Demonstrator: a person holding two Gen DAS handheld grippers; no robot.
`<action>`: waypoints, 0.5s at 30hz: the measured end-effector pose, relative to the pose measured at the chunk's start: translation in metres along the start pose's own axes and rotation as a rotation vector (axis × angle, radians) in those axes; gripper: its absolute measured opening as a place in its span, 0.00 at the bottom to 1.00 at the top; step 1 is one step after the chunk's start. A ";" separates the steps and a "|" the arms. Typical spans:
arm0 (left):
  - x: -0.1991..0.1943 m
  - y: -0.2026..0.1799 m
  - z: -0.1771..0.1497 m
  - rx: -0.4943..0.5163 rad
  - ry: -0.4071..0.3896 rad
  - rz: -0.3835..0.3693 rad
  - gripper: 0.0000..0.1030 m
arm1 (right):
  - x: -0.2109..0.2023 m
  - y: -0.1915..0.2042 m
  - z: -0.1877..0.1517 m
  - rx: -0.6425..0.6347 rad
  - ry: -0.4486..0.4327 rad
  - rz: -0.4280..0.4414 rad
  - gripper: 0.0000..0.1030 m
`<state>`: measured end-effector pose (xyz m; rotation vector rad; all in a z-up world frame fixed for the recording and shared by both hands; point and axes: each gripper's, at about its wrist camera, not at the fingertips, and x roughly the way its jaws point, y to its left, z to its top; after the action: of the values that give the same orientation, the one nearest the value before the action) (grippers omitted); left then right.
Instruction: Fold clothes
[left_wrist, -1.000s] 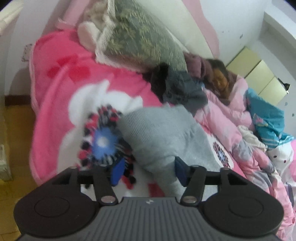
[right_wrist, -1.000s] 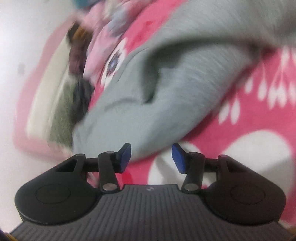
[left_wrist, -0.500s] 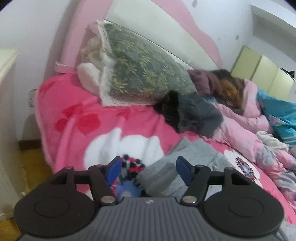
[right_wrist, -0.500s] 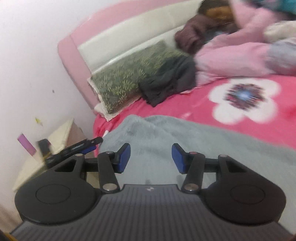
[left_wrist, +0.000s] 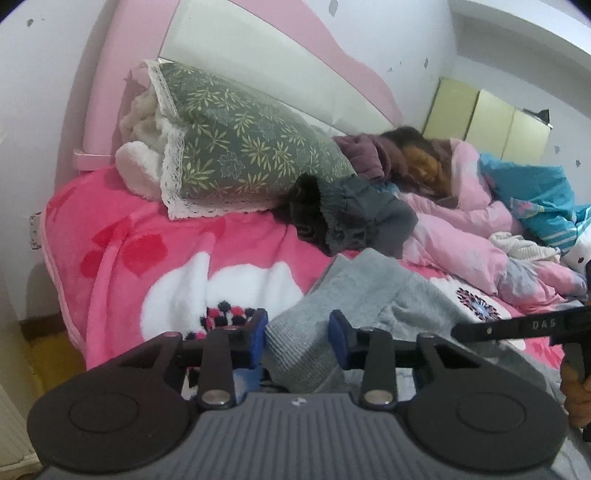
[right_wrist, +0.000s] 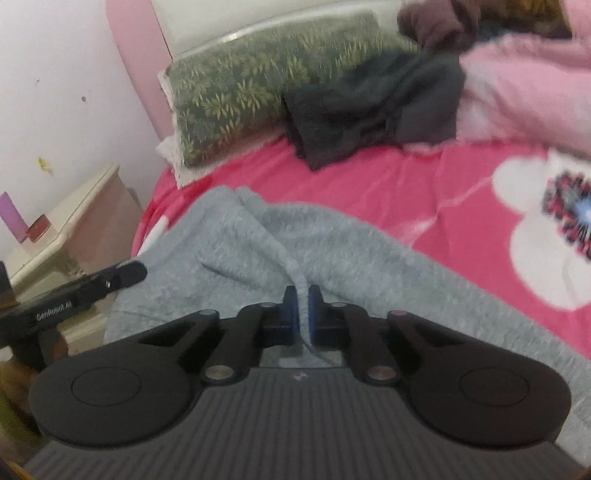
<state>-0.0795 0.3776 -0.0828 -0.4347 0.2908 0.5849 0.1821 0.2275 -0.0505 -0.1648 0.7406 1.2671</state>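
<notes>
Grey sweater (right_wrist: 332, 251) lies spread on a pink blanket (left_wrist: 155, 251), its length running away toward the pillow (left_wrist: 240, 147). Right gripper (right_wrist: 302, 306) has just clamped a raised fold; left gripper (left_wrist: 297, 338), closing, brackets a thick folded edge.

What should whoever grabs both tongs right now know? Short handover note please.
Right tongs: have just closed, shut on a raised ridge of the grey garment.
Left tongs: have just been closing; a bunched edge of the same garment sits between the pads, but whether they press on it is unclear.
The garment lies rumpled on the pink blanket, near the bed's edge.
A dark garment is piled by the green pillow, untouched.
Done: grips being taken. Left: check the left grip, then every fold; no neat fold shows.
</notes>
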 end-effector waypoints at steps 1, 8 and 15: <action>-0.001 0.001 0.000 -0.012 -0.005 0.001 0.33 | -0.002 0.006 0.002 -0.023 -0.024 -0.016 0.03; -0.005 0.008 0.003 -0.079 -0.012 0.011 0.30 | 0.001 0.037 0.031 -0.144 -0.083 -0.081 0.03; 0.003 0.000 0.004 -0.023 0.011 0.046 0.32 | 0.036 0.023 0.029 -0.175 -0.009 -0.152 0.03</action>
<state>-0.0770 0.3809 -0.0807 -0.4540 0.3051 0.6314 0.1767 0.2783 -0.0431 -0.3514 0.5978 1.1862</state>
